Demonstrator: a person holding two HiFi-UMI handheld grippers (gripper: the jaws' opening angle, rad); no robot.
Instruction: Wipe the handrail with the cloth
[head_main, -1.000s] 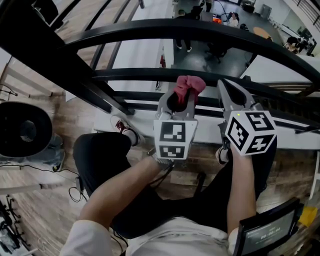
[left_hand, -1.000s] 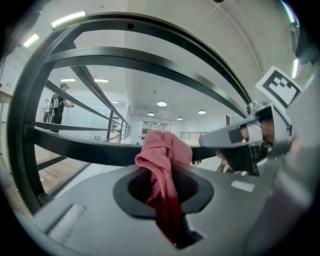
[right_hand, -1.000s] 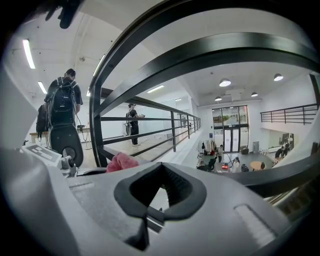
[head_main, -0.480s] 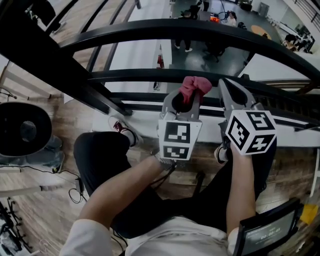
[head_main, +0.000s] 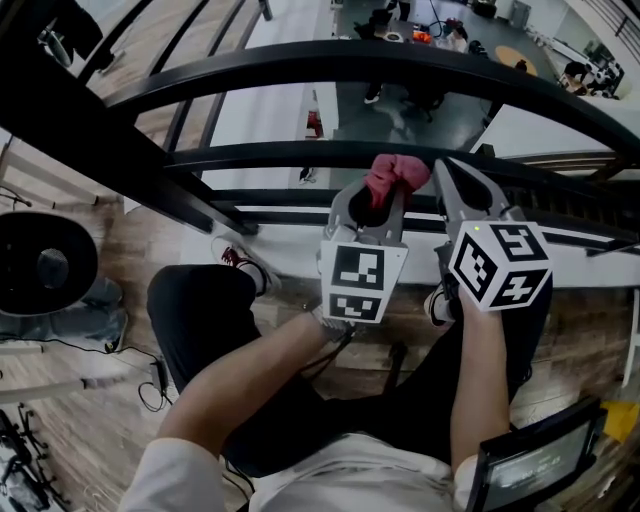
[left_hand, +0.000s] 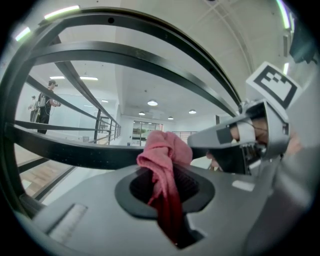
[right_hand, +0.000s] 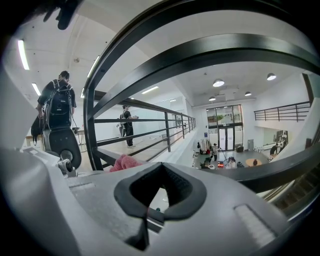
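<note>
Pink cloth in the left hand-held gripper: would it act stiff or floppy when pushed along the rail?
Probably floppy: the cloth bunches and folds over above the left hand-held gripper. Likely light, since that pinch alone holds it up. It should squash against the handrail rather than slide as a pad.

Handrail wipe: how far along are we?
Done: the pink-red cloth is clamped in the left tool. In hand: cloth held up at the lower black metal rail bar; right tool shut, empty, alongside. Left: the wiping itself; no wiped stretch shows on the rail.
</note>
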